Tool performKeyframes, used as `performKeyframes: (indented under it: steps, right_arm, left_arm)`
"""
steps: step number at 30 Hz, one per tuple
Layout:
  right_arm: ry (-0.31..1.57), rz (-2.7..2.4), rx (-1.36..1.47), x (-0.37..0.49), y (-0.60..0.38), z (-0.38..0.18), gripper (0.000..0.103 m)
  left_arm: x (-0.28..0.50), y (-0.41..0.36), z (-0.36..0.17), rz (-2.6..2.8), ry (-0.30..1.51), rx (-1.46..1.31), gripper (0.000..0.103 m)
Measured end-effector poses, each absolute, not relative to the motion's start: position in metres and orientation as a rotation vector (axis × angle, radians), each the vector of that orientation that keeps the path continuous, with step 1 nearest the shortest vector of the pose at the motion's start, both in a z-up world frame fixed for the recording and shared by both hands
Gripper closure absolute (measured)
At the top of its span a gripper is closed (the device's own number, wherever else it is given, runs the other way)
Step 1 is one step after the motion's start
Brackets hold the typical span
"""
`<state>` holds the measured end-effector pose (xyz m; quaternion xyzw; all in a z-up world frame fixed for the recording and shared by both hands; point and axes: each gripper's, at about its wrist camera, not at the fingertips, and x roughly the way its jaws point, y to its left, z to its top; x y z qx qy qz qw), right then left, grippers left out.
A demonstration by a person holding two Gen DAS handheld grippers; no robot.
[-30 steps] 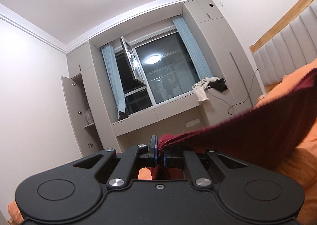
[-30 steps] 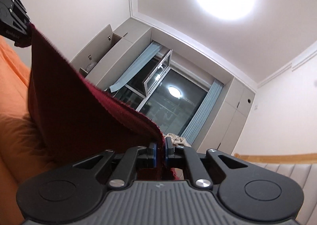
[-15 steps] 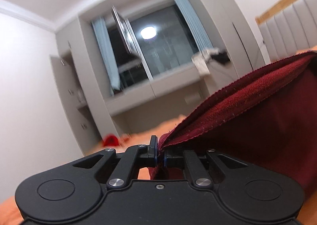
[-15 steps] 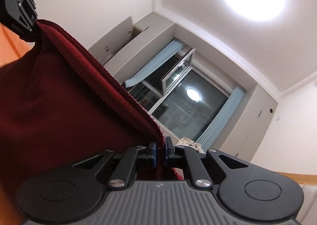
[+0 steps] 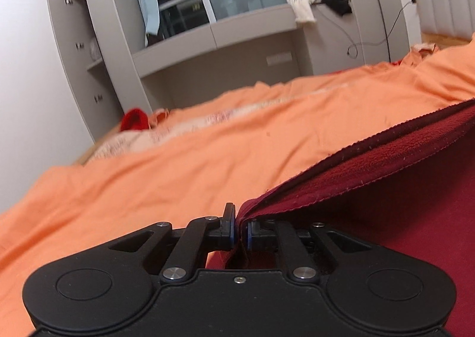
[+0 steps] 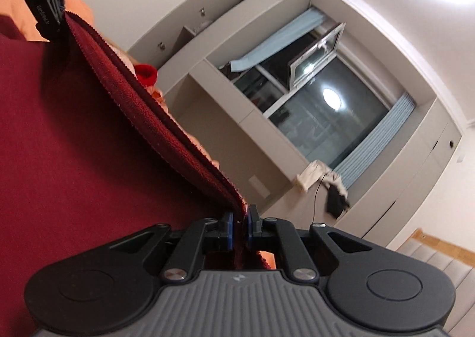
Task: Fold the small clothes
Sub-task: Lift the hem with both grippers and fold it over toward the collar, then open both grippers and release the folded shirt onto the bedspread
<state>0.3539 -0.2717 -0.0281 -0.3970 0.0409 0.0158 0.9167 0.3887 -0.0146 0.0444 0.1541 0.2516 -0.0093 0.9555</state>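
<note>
I've got the dark red garment (image 5: pixel 386 188) pinched at both ends of one hem: left gripper (image 5: pixel 240 234) clamps one corner, right gripper (image 6: pixel 240 228) clamps the other, both w/ jaws nearly together and cloth between the pads. The left's jaws are easing apart a touch, but the fabric's in there for now. The garment hangs stretched between the two grippers, above the orange bedcover (image 5: pixel 207 159); in the right wrist view the left gripper (image 6: pixel 47 1) sits at the far end of the taut hem. My read: this is the carry-over part of a fold, so to do it well I want both corners level, hem kept tight so no sag forms in the middle, and the edge laid down straight on the cover before either grip lets go. Letting one side go early would prob skew the fold. The fabric looks fleecy on the inside, w/ a stitched doubled hem, lint specks, thick enough to hold a crease softly. Its lower part is out of view, so can't tell how it's lying.
</note>
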Motion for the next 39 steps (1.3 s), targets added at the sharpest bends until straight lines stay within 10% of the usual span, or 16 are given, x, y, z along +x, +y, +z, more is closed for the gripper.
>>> performKeyframes:
  steps: [7,12,17,26,39]
  right_arm:
    - [0.181,0.035,-0.789,0.374,-0.273,-0.047,0.093]
    - [0.249,0.048,-0.768,0.383,-0.276,-0.052,0.087]
    - [0.268,0.036,-0.743,0.384,-0.28,-0.052,0.06]
    - [0.256,-0.096,-0.693,0.391,-0.299,-0.046,0.008]
    - [0.458,-0.284,-0.306,0.409,-0.374,-0.031,0.0]
  left_arm:
    - [0.397,0.002,0.026,-0.029,0.57,0.171,0.08]
    - [0.397,0.014,0.021,0.01,0.575,0.115,0.045]
    - [0.393,0.035,0.018,0.021,0.596,0.034,0.031]
    - [0.392,0.039,0.009,0.059,0.631,0.042,0.026]
    - [0.396,0.042,0.007,0.101,0.651,0.01,0.011]
